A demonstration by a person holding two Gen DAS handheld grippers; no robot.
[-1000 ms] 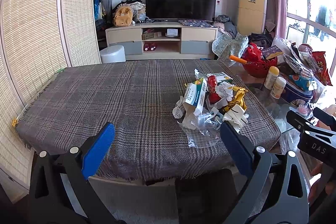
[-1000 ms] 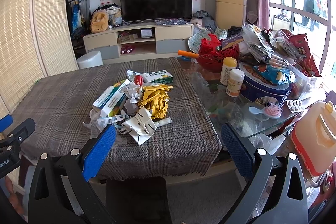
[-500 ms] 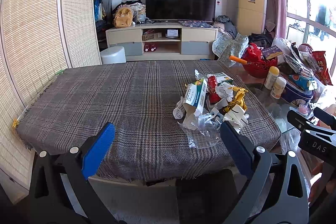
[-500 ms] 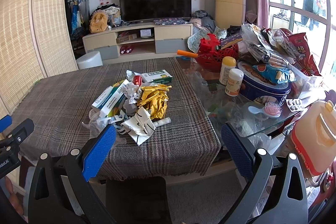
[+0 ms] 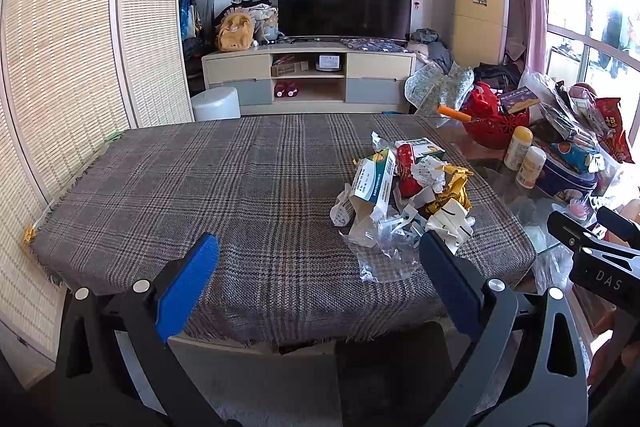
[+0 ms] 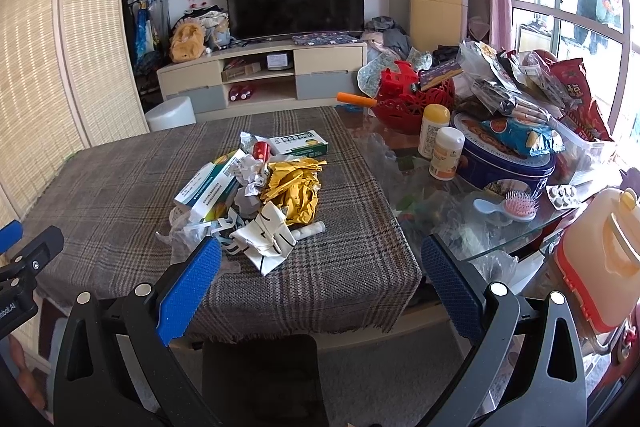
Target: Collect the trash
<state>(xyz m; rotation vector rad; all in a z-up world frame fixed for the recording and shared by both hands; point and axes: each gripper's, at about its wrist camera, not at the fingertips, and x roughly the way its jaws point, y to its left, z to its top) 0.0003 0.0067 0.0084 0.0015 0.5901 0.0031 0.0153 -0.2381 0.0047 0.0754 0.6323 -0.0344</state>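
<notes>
Both claws stand spread wide with nothing between the pads: left gripper point(image 5: 318, 277) and right gripper point(image 6: 320, 273), each with two black arms and two blue, finely textured pads, held short of the near table edge.

One table point(image 6: 104, 187), covered by one woven grey-brown plaid cloth with a frayed hem; its right end is bare glass point(image 6: 500, 239).

One trash pile point(image 6: 256, 195) lies on the cloth, toward the right side of the covered part, near the front edge. Counted in it:
- two cardboard cartons, white and green, rectangular: one point(image 6: 210, 187) tilted on the left of the heap, one point(image 6: 300, 143) lying flat at the back;
- one crumpled gold foil wrapper point(image 6: 294, 187), centre right;
- one folded white paper piece with black marks point(image 6: 266, 237), at the front;
- one wad of crumpled white paper point(image 6: 252, 173);
- one red cylindrical item point(image 6: 261, 149), partly buried;
- one small white tube point(image 6: 310, 229), at the right foot of the heap;
- clear crinkled plastic film point(image 5: 384, 255) at the front left; number of pieces cannot be told.

On the glass: one round blue tin point(image 6: 504, 163), one red openwork basket point(image 6: 412, 99), two white bottles with yellow caps point(image 6: 446, 147), one pink hairbrush point(image 6: 520, 205), one blister strip of pills point(image 6: 563, 195).
</notes>
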